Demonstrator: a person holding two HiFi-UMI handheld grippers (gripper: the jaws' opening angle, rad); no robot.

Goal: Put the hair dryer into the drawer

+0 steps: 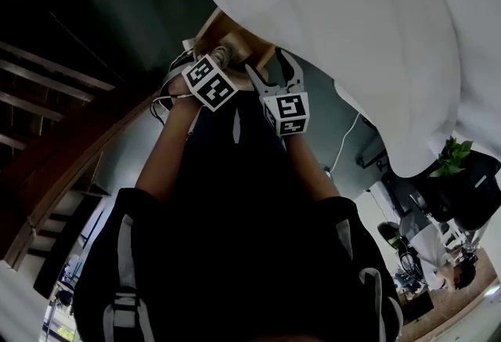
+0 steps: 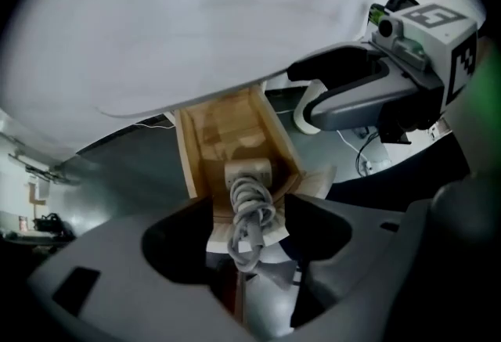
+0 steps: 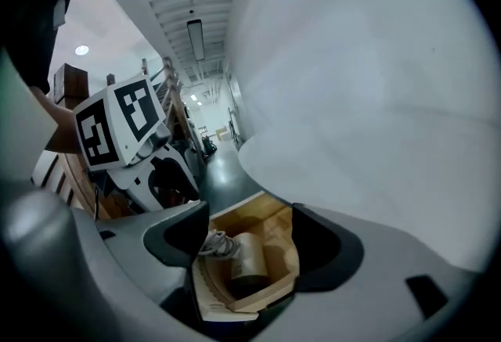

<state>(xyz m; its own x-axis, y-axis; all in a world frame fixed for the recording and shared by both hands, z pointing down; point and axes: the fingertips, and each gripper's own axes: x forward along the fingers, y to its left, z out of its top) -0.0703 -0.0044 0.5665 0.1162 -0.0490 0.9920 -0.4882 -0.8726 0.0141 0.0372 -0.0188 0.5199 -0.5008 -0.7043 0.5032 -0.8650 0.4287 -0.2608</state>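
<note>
Under the white tabletop (image 2: 196, 27) a wooden drawer (image 2: 186, 160) stands pulled out. The hair dryer (image 2: 249, 172) lies inside the drawer, its coiled cord (image 2: 250, 211) bundled against it. The left gripper (image 2: 246, 235) hangs above the drawer with jaws spread, pinching nothing. The right gripper (image 3: 249, 243), near the drawer, is also spread and empty.

Left tool (image 2: 248, 209) and right tool (image 3: 250, 215), jaws apart

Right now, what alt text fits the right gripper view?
A beige hair dryer with its coiled grey cord lies in an open light wooden drawer under a white tabletop. Open jaws of the right gripper frame it.
</note>
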